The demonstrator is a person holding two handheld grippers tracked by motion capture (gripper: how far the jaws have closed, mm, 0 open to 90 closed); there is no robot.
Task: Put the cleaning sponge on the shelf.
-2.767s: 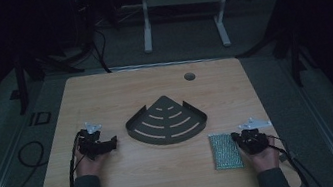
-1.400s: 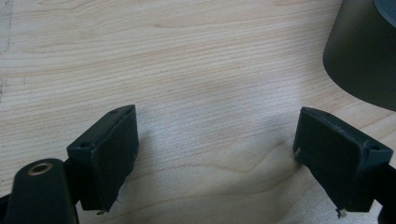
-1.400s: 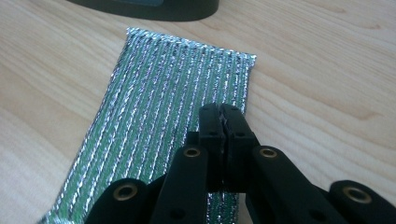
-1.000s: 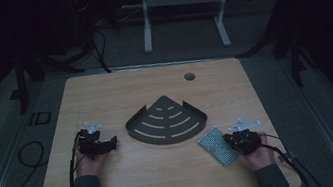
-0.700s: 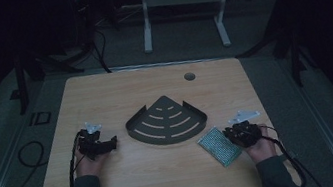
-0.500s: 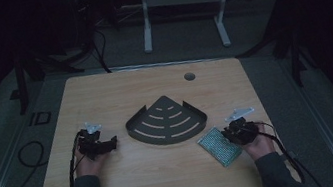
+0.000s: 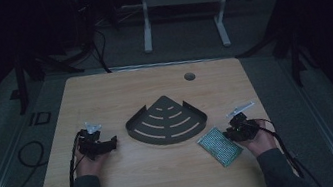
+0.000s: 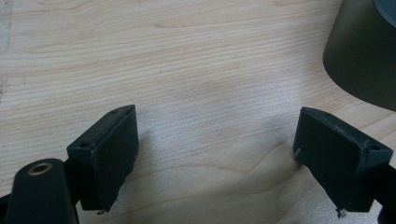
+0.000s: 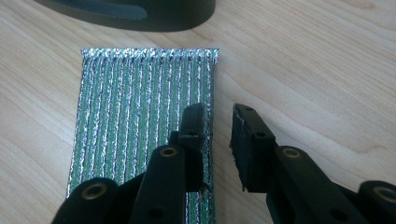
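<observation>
1. Pale wood bench point(image 7: 169, 184), high view: we log a dark fan-shaped slotted tray point(image 7: 166, 122) at its centre and a green foil-ribbed pad point(image 7: 220, 145) lying flat just off the tray's right corner. The right tongs point(image 7: 233, 131) sit at the pad's right edge; the left tongs point(image 7: 107, 144) rest well apart on the tray's left.
2. Left gripper view: we note the left tongs point(image 8: 215, 154) released, jaws spread wide over bare bench point(image 8: 187, 56) with nothing between them. The tray's dark rim point(image 8: 359, 60) shows at the upper right.
3. Right gripper view: we record the right tongs point(image 9: 218, 126) slackened, the jaws having just been opening. One jaw hangs over the pad point(image 9: 135, 116) near its long edge, the other over bare wood; we see nothing pinched between them. The tray point(image 9: 140, 11) lies beyond the pad's far end.
</observation>
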